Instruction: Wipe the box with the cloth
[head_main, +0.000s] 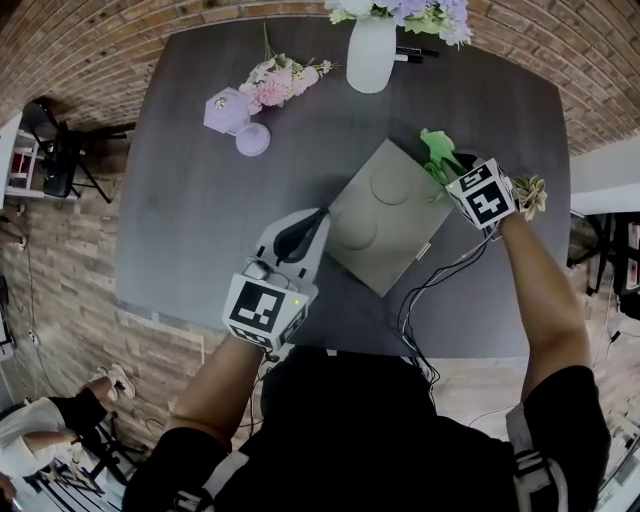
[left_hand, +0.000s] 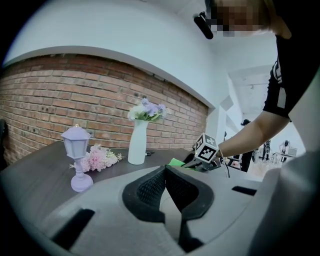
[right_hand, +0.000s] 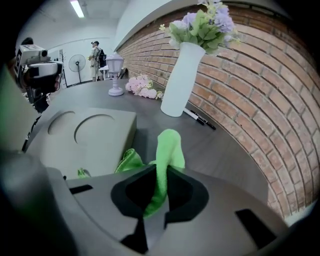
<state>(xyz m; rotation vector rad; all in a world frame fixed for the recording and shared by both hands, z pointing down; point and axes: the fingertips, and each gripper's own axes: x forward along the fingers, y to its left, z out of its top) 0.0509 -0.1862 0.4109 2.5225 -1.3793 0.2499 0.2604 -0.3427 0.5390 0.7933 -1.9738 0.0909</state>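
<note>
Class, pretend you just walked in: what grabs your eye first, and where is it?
The bright green cloth pinched in the right gripper, by the far right edge of the pale box on the dark table. Next, the white vase of flowers at the table's far edge.

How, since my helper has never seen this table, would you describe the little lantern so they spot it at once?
On the dark table by the brick wall, look at the far side, left of the white vase. Next to the pink flowers lying flat stands the lantern: pale lilac, a small roofed head on a slim stem with a round foot.
</note>
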